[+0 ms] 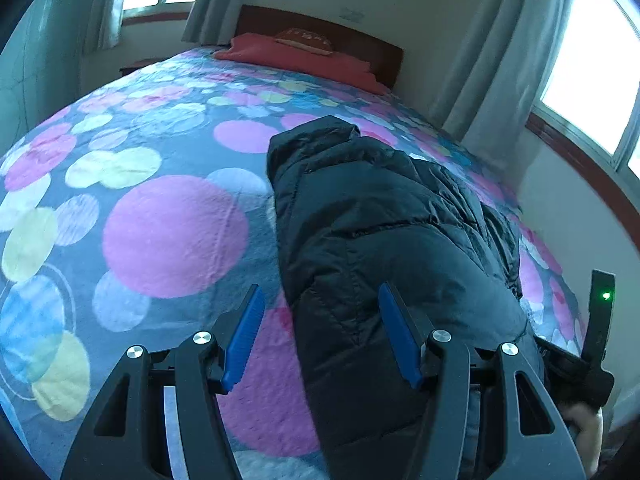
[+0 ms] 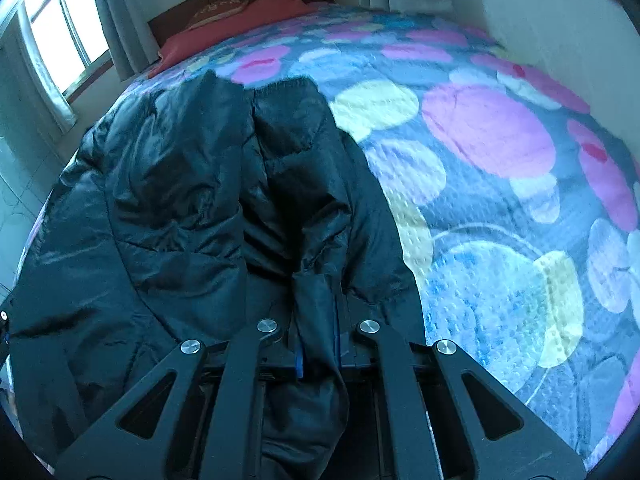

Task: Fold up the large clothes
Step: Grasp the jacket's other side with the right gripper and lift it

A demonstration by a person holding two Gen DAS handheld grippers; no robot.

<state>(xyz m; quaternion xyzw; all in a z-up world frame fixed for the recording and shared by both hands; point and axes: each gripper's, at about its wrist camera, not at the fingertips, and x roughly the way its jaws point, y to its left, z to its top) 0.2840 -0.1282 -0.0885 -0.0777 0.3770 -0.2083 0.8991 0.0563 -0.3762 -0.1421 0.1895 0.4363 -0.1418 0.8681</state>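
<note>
The left tool stands spread, its two ribbed blue pads apart with nothing pinched; the near edge of the black padded jacket lies beneath the gap, and the right-hand pad sits over the jacket while the other is over the bedspread. In this left wrist view the jacket is a long, narrow quilted mound with stitched seams and a slight sheen, running up the right half of the bed toward the red pillow and the dark wooden headboard. The bedspread is grey, textured, printed with big overlapping circles in pink, pale yellow, blue and lilac. Only this view shows a black upright part with a green light at the right edge, and grey curtains beside bright windows. In the right wrist view the right tool is pressed together on a fold of the jacket, the glossy cloth bunched between the pads so that only thin blue slivers of them show. Here the jacket spreads wider across the left half of the bed, its crinkled layers overlapping, and the bedspread fills the right. The pillow lies at the far end.
</note>
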